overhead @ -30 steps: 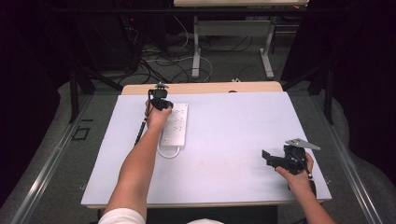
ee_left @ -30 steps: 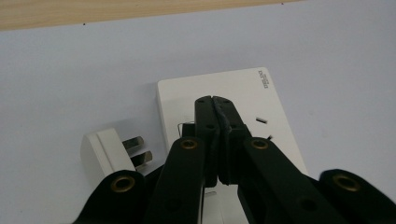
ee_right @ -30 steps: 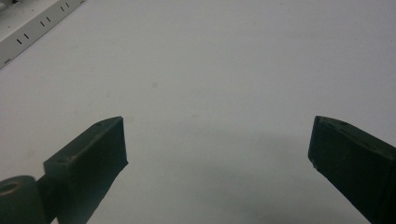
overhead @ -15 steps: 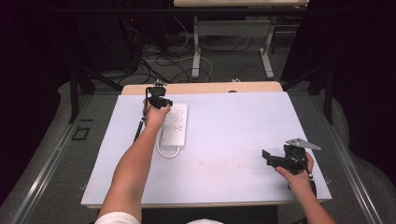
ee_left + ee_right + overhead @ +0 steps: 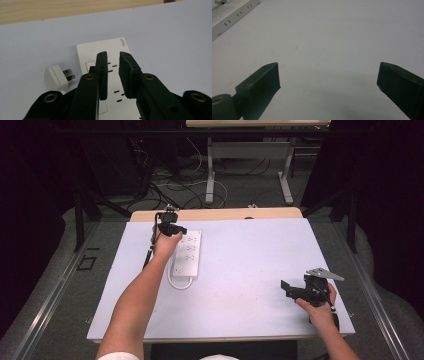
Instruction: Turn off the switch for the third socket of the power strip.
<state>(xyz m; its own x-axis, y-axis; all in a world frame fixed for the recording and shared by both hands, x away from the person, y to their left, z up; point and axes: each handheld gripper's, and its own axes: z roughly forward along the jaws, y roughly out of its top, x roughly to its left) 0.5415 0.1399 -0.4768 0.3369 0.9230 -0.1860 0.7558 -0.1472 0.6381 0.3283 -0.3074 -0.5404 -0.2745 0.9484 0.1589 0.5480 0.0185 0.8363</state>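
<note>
My left hand-held gripper (image 5: 175,227) is out at the far-left part of the counter (image 5: 250,255), a white sheet-covered top w/ a strip of pale wood showing along its far edge. It hangs over the far end of the flat white rectangular power strip (image 5: 186,253). In the left gripper view the left hand-held gripper (image 5: 113,67) has its two black jaws drawn near together, a narrow gap left between them, nothing pinched. They point down over the power strip (image 5: 110,75), above the slot rows at its far end; can't tell if the tips touch the plastic.

Just beside the strip's left edge lies a small white plastic plug adapter (image 5: 57,77) on its side, metal prongs facing the strip. In the high view my hand hides it.

The strip's white cord (image 5: 176,283) loops out from its near end and curls back on the counter.

My right hand-held gripper (image 5: 290,290) sits at the near-right part of the counter, well apart from the strip, grey three-cornered plate on top. In the right gripper view the right hand-held gripper (image 5: 328,77) is spread wide, jaws empty, bare white counter (image 5: 324,37) between them. A corner of the power strip (image 5: 232,12) shows far off at upper left.
</note>
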